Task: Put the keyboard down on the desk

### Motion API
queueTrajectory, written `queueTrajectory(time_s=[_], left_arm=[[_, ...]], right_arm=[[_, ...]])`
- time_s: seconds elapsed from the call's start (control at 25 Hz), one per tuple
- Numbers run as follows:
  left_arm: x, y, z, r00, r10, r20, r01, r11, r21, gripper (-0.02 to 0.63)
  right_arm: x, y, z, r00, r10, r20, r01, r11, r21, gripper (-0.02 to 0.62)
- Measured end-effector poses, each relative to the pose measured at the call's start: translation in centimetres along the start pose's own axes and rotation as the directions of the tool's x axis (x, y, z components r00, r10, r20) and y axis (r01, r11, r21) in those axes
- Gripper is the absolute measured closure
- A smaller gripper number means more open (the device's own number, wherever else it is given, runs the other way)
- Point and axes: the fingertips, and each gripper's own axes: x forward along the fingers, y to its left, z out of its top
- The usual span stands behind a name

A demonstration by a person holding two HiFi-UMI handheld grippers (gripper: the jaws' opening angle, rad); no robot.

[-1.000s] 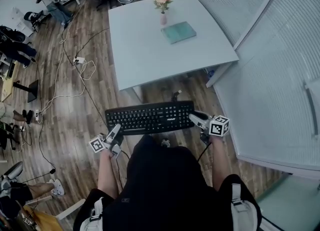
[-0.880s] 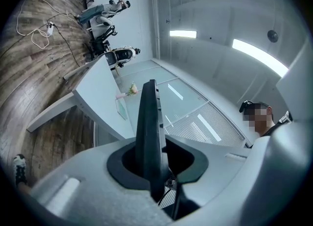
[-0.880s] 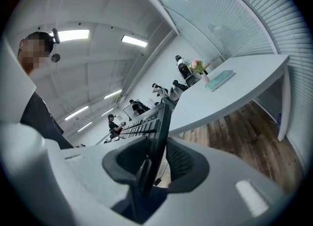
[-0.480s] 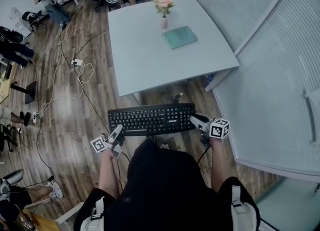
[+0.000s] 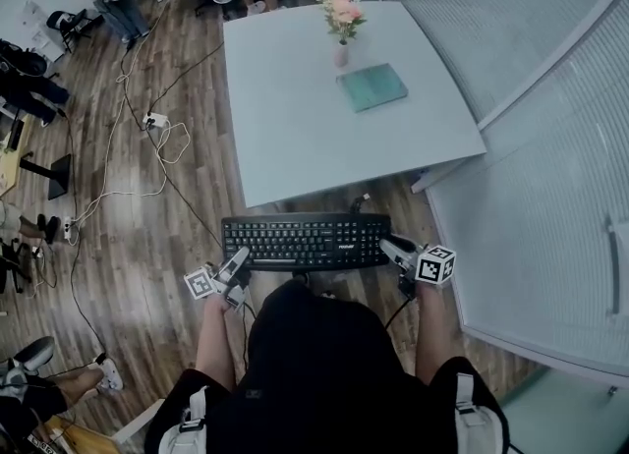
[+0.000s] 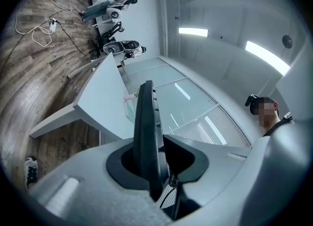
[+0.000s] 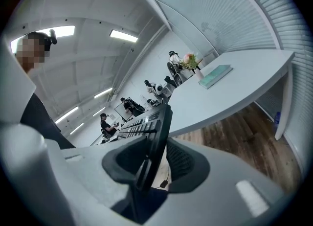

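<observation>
A black keyboard (image 5: 305, 242) hangs level in the air just short of the white desk's (image 5: 295, 128) near edge, keys up. My left gripper (image 5: 237, 267) is shut on its left end and my right gripper (image 5: 391, 247) on its right end. In the left gripper view the keyboard (image 6: 145, 132) runs edge-on out of the left gripper (image 6: 157, 169), whose pads press on both faces. In the right gripper view the keyboard (image 7: 149, 127) is clamped the same way in the right gripper (image 7: 155, 164), with the desk (image 7: 230, 88) beyond it.
On the desk's far part stand a vase of flowers (image 5: 341, 28) and a teal book (image 5: 373, 86). Cables and a power strip (image 5: 152, 120) lie on the wooden floor at left. A glass wall with blinds (image 5: 550, 147) runs along the right.
Both grippers have carried the keyboard forward toward the desk. The gap between the keyboard and the desk's near edge has narrowed. Both grips are unchanged.
</observation>
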Motion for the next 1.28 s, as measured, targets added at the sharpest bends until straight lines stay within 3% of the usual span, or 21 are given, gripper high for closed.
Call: queueTrajectory(time_s=[0.4, 0.76, 0.92, 1.28], left_arm=[[3.4, 3.2, 5.9, 0.999, 0.025, -0.031, -0.025, 1.000, -0.003, 0.508], [4.4, 5.1, 8.7, 0.996, 0.071, -0.046, -0.067, 0.995, 0.078, 0.491], [5.1, 5.2, 9.8, 0.998, 0.048, -0.042, -0.046, 0.998, 0.046, 0.492], [6.6, 7.8, 12.8, 0.998, 0.041, -0.044, -0.038, 0.998, 0.051, 0.492]], right_arm=[[4.6, -2.1, 3.6, 0.998, -0.049, 0.034, 0.047, 0.998, 0.035, 0.466], [6.5, -2.7, 4.8, 0.992, -0.120, 0.032, 0.118, 0.992, 0.039, 0.463], [7.0, -2.7, 6.2, 0.991, -0.102, 0.090, 0.095, 0.992, 0.083, 0.468], [10.2, -4.3, 8.1, 0.988, -0.116, 0.106, 0.108, 0.991, 0.077, 0.468]])
